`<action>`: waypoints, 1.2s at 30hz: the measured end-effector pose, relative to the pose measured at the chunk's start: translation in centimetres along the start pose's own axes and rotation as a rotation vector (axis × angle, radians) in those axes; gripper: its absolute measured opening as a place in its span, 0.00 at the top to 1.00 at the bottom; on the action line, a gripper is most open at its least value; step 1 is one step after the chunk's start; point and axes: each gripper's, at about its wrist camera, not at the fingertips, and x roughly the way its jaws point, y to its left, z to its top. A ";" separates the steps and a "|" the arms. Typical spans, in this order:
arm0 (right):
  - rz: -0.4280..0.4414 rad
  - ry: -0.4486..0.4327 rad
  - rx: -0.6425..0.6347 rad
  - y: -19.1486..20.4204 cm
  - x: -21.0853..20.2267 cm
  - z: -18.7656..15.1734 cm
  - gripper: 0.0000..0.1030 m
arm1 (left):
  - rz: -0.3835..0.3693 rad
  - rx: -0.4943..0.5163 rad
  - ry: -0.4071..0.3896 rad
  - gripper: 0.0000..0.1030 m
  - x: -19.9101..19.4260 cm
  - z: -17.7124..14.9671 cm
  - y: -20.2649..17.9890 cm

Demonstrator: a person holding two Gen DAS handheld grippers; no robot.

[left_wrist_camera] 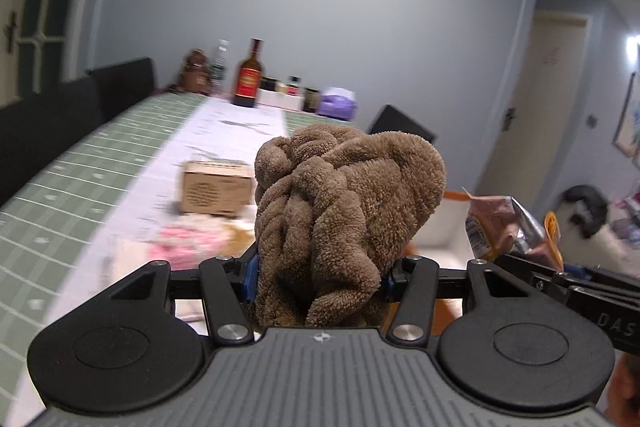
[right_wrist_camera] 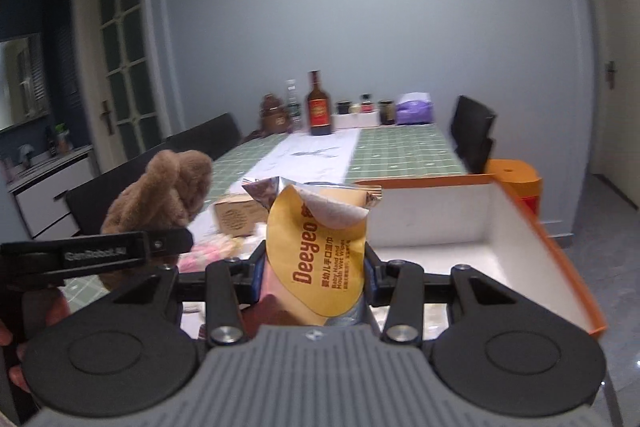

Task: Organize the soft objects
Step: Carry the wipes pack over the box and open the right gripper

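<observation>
Jaws of the left gripper clamp a bunched brown towel, its long axis upright above the table. At right, the right gripper pinches a wipes pack standing on end, its label reading "Deeyeo" and "Baby Hand and Mouth Wipes". Beyond, the white orange-rimmed box lies open, and 1 cardboard box sits left. Bottles line the far edge.

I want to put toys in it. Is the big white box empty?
Cannot tell fully. The white box is open on top, and the floor and walls that show are bare, but the wipes pack hides its near-left part.
</observation>
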 end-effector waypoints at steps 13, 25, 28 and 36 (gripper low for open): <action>-0.252 0.155 0.038 -9.1 4.7 0.2 0.57 | -0.220 0.048 0.109 0.40 7.2 0.2 -6.0; -0.289 0.353 -0.047 -9.9 9.1 -1.2 0.57 | -0.232 0.071 0.143 0.40 10.0 0.3 -7.4; -0.328 0.410 -0.061 -10.0 10.3 -1.8 0.57 | -0.220 0.074 0.152 0.40 10.1 0.2 -7.3; -0.209 0.447 -0.031 -9.8 10.3 -2.2 0.57 | -0.211 0.057 0.154 0.40 9.9 0.3 -6.4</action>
